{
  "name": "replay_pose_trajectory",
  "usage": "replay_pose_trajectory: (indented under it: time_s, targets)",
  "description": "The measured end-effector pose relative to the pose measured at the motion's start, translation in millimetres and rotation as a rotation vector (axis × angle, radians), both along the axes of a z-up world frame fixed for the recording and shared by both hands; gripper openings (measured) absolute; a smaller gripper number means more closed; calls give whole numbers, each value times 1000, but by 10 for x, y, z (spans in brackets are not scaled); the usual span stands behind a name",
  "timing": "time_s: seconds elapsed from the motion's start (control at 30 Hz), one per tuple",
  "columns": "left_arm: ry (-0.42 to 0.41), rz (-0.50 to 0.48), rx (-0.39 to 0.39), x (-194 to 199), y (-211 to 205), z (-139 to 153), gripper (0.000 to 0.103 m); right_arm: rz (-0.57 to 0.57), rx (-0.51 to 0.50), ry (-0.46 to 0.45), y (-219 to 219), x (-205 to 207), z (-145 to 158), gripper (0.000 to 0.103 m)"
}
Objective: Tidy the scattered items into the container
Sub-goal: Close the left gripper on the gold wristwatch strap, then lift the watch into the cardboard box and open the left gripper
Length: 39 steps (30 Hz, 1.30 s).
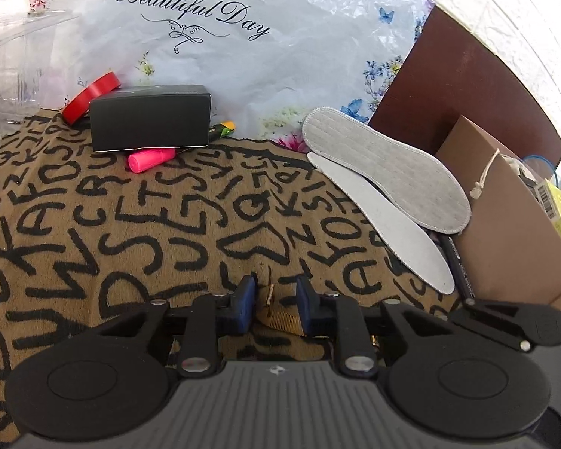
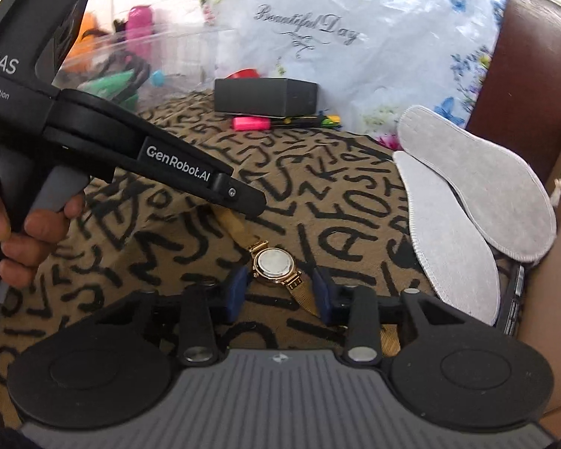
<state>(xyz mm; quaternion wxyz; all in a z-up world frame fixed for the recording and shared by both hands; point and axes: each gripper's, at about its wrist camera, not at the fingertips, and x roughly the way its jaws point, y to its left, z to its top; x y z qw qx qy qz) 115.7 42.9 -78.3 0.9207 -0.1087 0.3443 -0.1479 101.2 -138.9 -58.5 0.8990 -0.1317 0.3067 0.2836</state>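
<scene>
I had both claws apart around the watch [image 2: 274, 265]: left claw [image 1: 274, 297] over its strap, right claw [image 2: 280, 292] by the dial. Box [image 1: 150, 116], tape [image 1: 89, 96], markers [image 1: 150, 160], insoles [image 1: 385, 172] remained outside the container [image 2: 138, 56].

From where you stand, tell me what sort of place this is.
Probably a room at home: a brown surface draped with a letter-print cloth and a flowered plastic sheet, strewn with household odds like insoles, a watch and a pink marker.

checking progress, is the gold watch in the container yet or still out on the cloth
Still out. The gold watch lies flat on the lettered cloth, between the open fingers of the right claw; the clear container sits behind.
</scene>
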Motion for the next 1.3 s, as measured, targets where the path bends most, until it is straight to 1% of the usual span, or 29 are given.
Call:
replay_pose_trajectory:
  time_s: [0.03, 0.13, 0.17, 0.2, 0.23, 0.27, 0.37, 0.5, 0.57, 0.67, 0.8, 0.97, 1.17, 1.3]
  targets:
    - [-3, -7, -3, -1, -3, -14, 30, 3, -1, 1, 7, 9, -2, 37]
    - [-2, -7, 2, 3, -18, -11, 28, -4, 3, -4, 28, 29, -14, 38]
    - [5, -8, -2, 10, -16, -4, 19, -6, -1, -7, 37, 24, -15, 37]
    - [16, -6, -6, 18, -12, 0, 13, -8, -2, -6, 42, 20, -12, 32]
    - [23, 0, -9, 17, -2, 7, 9, -10, 0, -2, 48, 13, -5, 30]
    - [28, 3, -18, 9, 11, 16, 7, -9, -2, -1, 62, -6, 4, 27]
    - [41, -16, -61, -64, 27, 62, 7, -3, -14, -6, 80, -91, 27, 27]
    - [27, -59, -65, -233, -60, 174, 6, -14, 22, -1, 33, -224, 73, 26]
    - [16, -76, -73, -312, -108, 249, 6, -15, 39, -20, 9, -331, 132, 27]
    - [-23, -97, -80, -446, -176, 406, 6, -23, 61, -57, -56, -482, 257, 26]
    - [-90, -132, -97, -594, -282, 695, 6, -62, 104, -116, -203, -666, 478, 26]
    - [-202, -191, -99, -736, -540, 1111, 6, -114, 148, -233, -440, -891, 837, 26]
    - [-306, -285, -118, -779, -1031, 1631, 6, -196, 191, -376, -850, -1054, 1255, 26]
    - [-355, -369, -115, -755, -1480, 1888, 6, -254, 176, -448, -1175, -1082, 1439, 26]
